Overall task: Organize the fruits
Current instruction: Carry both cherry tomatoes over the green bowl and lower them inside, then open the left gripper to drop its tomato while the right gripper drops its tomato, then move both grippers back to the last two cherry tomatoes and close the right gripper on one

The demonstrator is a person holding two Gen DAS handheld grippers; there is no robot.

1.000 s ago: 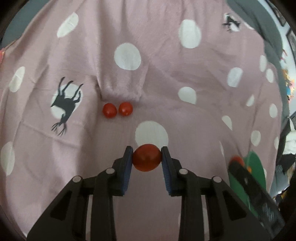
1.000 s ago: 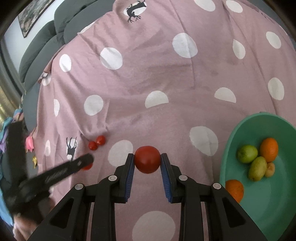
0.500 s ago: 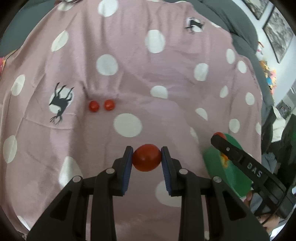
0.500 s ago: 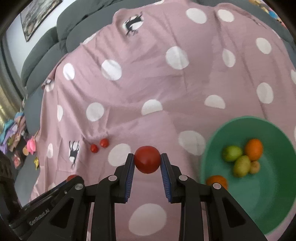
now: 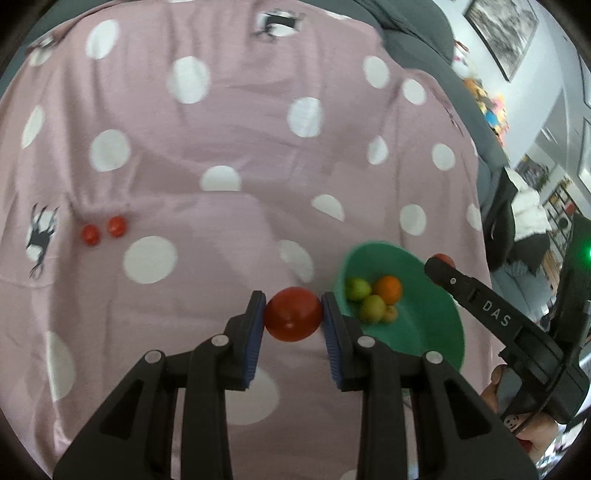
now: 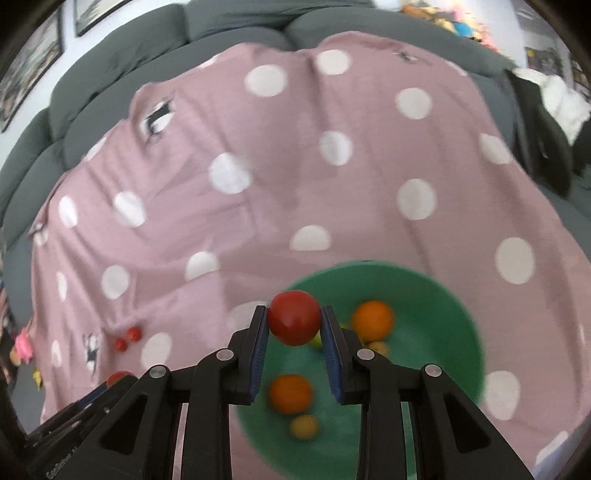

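My left gripper (image 5: 293,315) is shut on a red tomato (image 5: 293,313), held above the pink spotted blanket just left of the green bowl (image 5: 428,325). My right gripper (image 6: 294,321) is shut on another red tomato (image 6: 294,316), held over the near-left part of the green bowl (image 6: 436,317). The bowl holds oranges (image 6: 372,320) and green fruits (image 5: 357,288). Two small red tomatoes (image 5: 104,229) lie on the blanket at the left; they also show in the right wrist view (image 6: 127,339).
The pink blanket (image 6: 295,184) covers a grey sofa (image 6: 229,22). The right gripper's body (image 5: 517,332) shows at the right of the left wrist view. Clutter and toys lie beyond the sofa's edges.
Both grippers have moved right toward the green bowl, each still holding its tomato. The right gripper now hangs over the bowl; the left is beside it.
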